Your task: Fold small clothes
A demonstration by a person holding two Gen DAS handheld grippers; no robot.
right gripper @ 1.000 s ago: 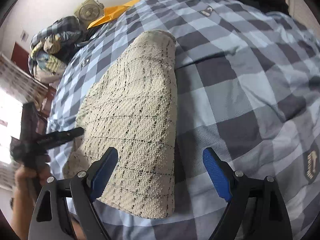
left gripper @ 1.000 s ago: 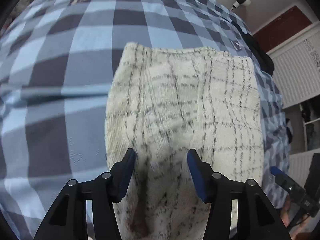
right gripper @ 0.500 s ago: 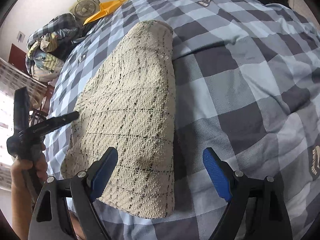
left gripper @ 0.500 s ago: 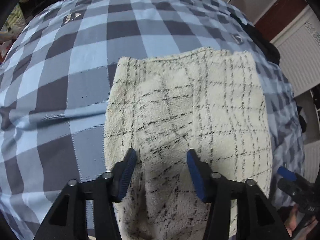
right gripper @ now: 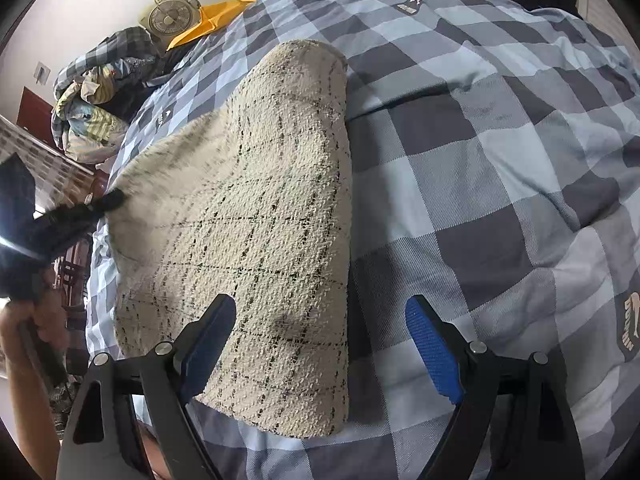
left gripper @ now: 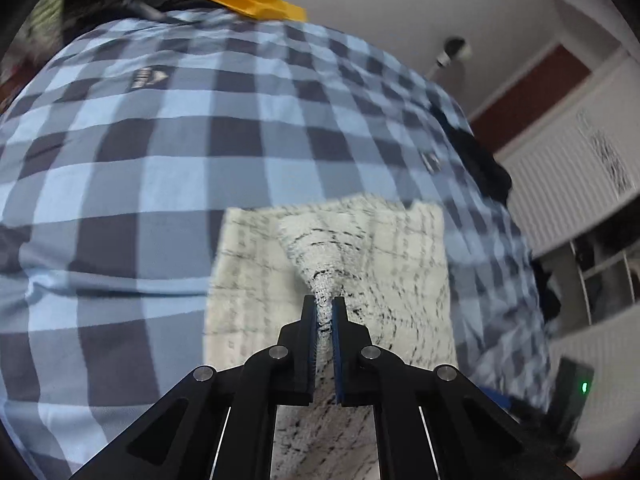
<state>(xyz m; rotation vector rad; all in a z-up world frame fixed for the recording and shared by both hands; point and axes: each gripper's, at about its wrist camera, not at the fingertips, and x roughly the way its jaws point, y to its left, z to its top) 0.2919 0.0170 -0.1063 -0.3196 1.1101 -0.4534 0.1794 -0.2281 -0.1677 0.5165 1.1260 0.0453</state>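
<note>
I see the cloth (right gripper: 256, 220), cream with thin black check lines and a nubby weave, lying on the checked bedspread (right gripper: 500, 160). My left gripper (left gripper: 324, 312) pinches its near edge into a raised ridge. My right gripper (right gripper: 320, 340) hangs over its near corner, jaws wide apart.

Left fingers (left gripper: 309, 330) pinched, right fingers (right gripper: 430, 340) apart.
</note>
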